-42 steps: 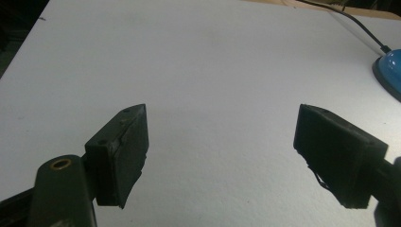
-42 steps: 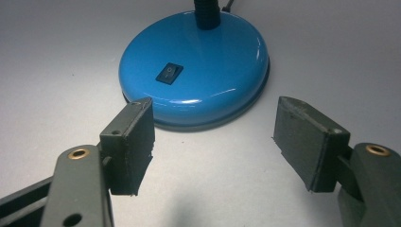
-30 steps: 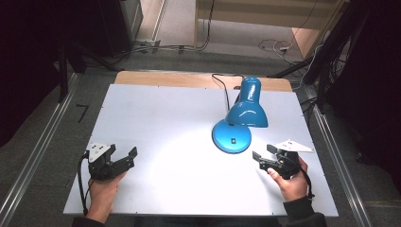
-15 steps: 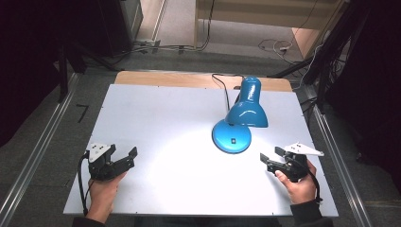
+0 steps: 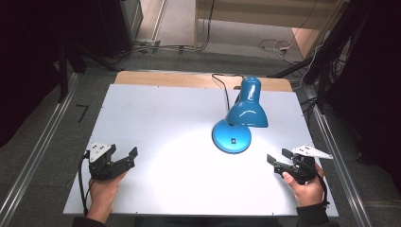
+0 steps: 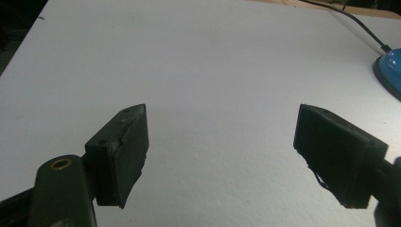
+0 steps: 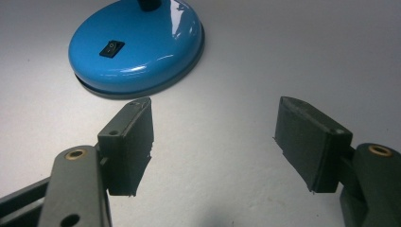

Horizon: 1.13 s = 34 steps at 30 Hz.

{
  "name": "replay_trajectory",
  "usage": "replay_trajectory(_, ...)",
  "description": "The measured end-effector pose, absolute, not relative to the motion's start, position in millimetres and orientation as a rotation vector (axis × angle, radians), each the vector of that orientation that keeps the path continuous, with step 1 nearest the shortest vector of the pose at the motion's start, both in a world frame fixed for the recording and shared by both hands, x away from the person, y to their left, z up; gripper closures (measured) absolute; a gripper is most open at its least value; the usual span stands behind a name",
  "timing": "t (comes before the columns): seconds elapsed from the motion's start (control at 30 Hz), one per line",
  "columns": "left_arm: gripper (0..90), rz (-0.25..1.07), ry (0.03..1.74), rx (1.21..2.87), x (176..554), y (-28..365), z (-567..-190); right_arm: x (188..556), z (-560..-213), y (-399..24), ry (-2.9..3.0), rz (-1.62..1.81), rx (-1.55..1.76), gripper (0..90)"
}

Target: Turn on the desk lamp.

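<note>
A blue desk lamp stands right of centre on the white table, its shade bent down over its round base, lighting the tabletop. A black rocker switch sits on the base. My right gripper rests at the front right, open and empty, just to the right of the base. In the right gripper view its jaws stand wide apart with the base just beyond them. My left gripper lies at the front left, open and empty, far from the lamp. The base's edge shows at the far right in the left gripper view.
The lamp's black cable runs from the base to the table's far edge. A wooden strip borders the table's back. Metal rails flank both sides. Cables lie on the floor behind the table.
My right gripper has slid to the right and a little toward the front edge, away from the lamp base. The left gripper has stayed put.
</note>
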<state>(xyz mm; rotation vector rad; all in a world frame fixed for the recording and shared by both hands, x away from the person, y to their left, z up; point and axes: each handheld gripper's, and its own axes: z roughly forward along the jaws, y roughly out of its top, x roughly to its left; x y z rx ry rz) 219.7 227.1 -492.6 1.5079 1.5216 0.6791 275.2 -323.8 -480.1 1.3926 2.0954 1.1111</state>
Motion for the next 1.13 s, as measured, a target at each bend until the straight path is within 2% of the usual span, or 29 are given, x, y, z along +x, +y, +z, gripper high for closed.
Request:
replay_trajectory(0.93,19.1,0.678,1.524,1.511,219.7,227.0,-492.6,265.5,-480.3,-353.0,2.034,1.075,1.448,26.9)
replay_trajectory(1.13,19.1,0.680,1.523,1.511,220.0,226.6,-492.2,272.3,-494.4,-366.8,1.998,0.981,1.496,22.5)
